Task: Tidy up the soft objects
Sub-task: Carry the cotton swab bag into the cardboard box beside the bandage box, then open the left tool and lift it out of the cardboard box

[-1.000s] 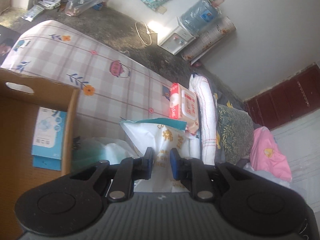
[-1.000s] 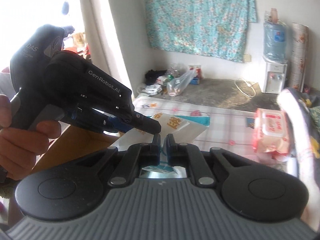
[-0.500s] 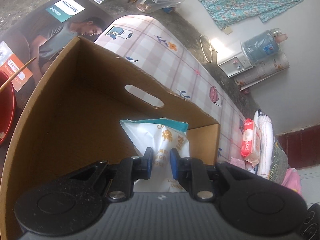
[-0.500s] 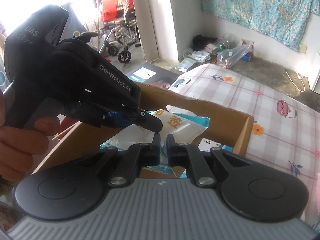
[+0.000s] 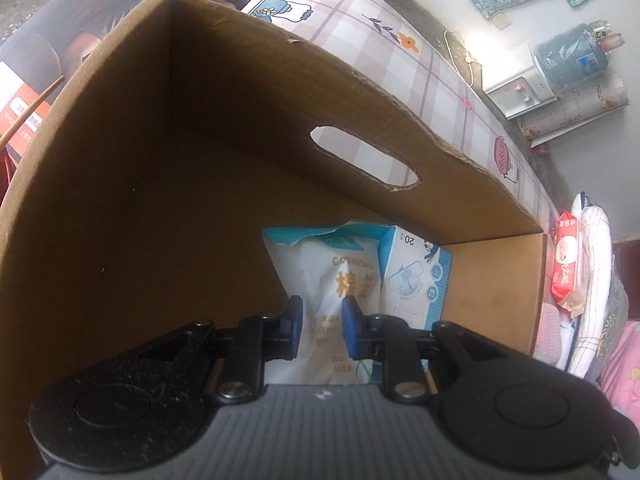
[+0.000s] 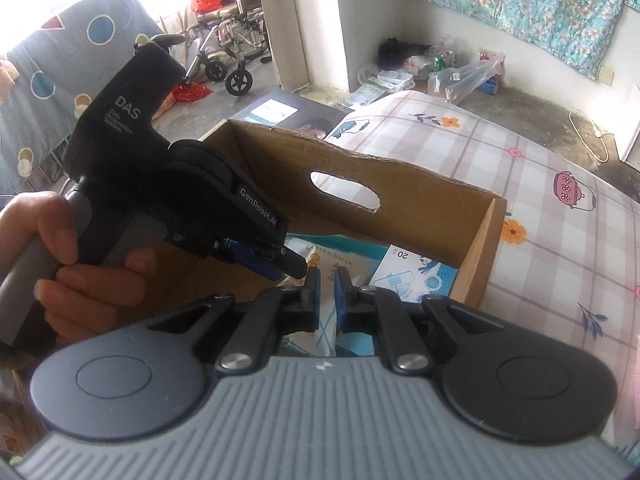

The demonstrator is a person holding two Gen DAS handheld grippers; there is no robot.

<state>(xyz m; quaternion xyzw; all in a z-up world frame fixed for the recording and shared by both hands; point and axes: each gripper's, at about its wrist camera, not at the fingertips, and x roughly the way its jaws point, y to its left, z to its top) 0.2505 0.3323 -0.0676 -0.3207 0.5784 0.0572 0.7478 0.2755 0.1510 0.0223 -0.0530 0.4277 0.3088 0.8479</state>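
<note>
Bag of cotton swabs (image 5: 344,280) inside the cardboard box (image 5: 160,184)
Left gripper (image 5: 320,316) jaws opening around the bag; right gripper (image 6: 325,294) pinches its edge.

The left gripper (image 5: 319,322) points down, its jaws opening. The right gripper (image 6: 325,297) is shut. A hand (image 6: 60,264) holds the left one.

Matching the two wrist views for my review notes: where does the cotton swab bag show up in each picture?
Left wrist view: the cotton swab bag is at lower centre, inside the cardboard box, beside a blue-and-white box.
Right wrist view: the bag is just below centre, mostly hidden behind the jaws.
Shared landmark: the oval handle hole in the box wall, above the bag in both views.
</note>
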